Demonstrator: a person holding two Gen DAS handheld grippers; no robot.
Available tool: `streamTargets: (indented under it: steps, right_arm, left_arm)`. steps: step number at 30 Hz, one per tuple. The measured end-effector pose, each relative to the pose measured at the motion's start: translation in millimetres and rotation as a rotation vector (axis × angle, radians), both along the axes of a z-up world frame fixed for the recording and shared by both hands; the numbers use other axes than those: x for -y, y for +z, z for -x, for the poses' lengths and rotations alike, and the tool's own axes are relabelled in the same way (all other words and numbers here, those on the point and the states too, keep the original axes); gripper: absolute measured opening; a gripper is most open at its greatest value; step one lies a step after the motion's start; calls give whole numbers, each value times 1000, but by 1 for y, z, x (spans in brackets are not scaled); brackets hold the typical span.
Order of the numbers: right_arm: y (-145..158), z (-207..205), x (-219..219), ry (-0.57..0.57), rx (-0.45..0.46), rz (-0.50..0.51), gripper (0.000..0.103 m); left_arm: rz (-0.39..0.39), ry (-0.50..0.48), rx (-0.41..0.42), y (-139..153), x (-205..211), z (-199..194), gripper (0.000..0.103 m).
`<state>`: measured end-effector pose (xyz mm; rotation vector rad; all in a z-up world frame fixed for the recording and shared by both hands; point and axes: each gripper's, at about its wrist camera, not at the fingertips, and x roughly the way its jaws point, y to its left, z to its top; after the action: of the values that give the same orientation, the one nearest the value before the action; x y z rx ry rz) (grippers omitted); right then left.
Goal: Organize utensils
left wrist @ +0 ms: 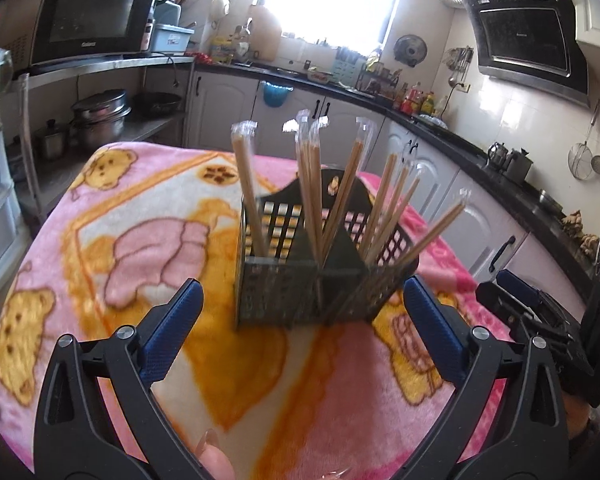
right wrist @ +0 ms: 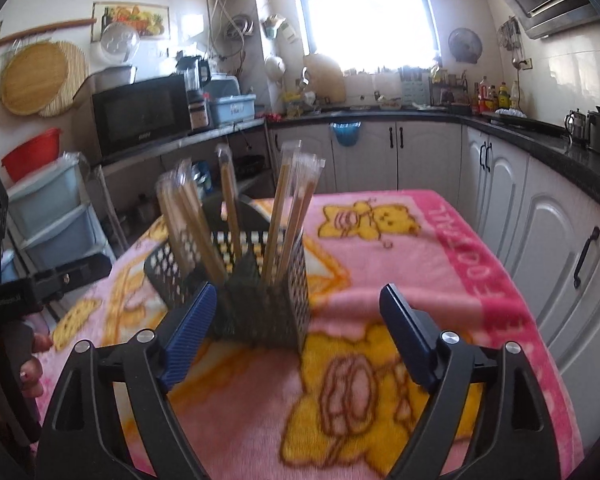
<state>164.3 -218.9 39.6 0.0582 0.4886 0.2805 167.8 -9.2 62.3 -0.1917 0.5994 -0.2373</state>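
On the pink bear-print blanket [left wrist: 148, 240] covering the table sits a dark mesh utensil holder [left wrist: 300, 280], roughly mid-table and split into compartments; it's stuffed with wrapped chopsticks [left wrist: 312, 184], each pair in a clear plastic sleeve, all standing up and fanning outward, some leaning left, some tipping right over the rim; can't really tell how many pairs per compartment since it's a bit blurry. From the left wrist view the left gripper [left wrist: 302, 314] hangs just in front of the holder with its blue-padded fingers [left wrist: 172, 332] spread wide apart, nothing pinched between them, the holder showing in the gap but the pads not pressing on it; the right gripper's black body pokes in at the right edge of that view. From the right wrist view the right gripper [right wrist: 296, 312] is also spread open, empty, with the holder [right wrist: 260, 292] sitting closer to its left finger [right wrist: 188, 336]; whether that pad actually touches the mesh I can't say. Behind it all there's a microwave [right wrist: 140, 116] on a shelf, white cabinets [right wrist: 400, 152] under a dark counter, and a bright window [right wrist: 364, 8] washing everything out.
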Motion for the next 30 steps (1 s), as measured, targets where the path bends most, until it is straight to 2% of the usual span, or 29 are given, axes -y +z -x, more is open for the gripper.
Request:
streamTargets:
  steps: [8,13,17,21,30]
  right_arm:
    - [-27,20,-6,24,-41,45,85]
    - [-33,43,-4,-14,65,51,94]
    - [-35,63,-5,-32,181,92,95]
    - [-37,73,-2,-47,235,82,97]
    - [-40,84,0,-45,299,38,97]
  left_arm:
    - [-37,38,-1,-21,0,23,93]
    - [-28,70,49,-33,2,40,93]
    - [-37,99,80,-43,3,52,93]
    - [-12,94,99,-52,3,62,93]
    - [-54,125,176,-59,11,79,93]
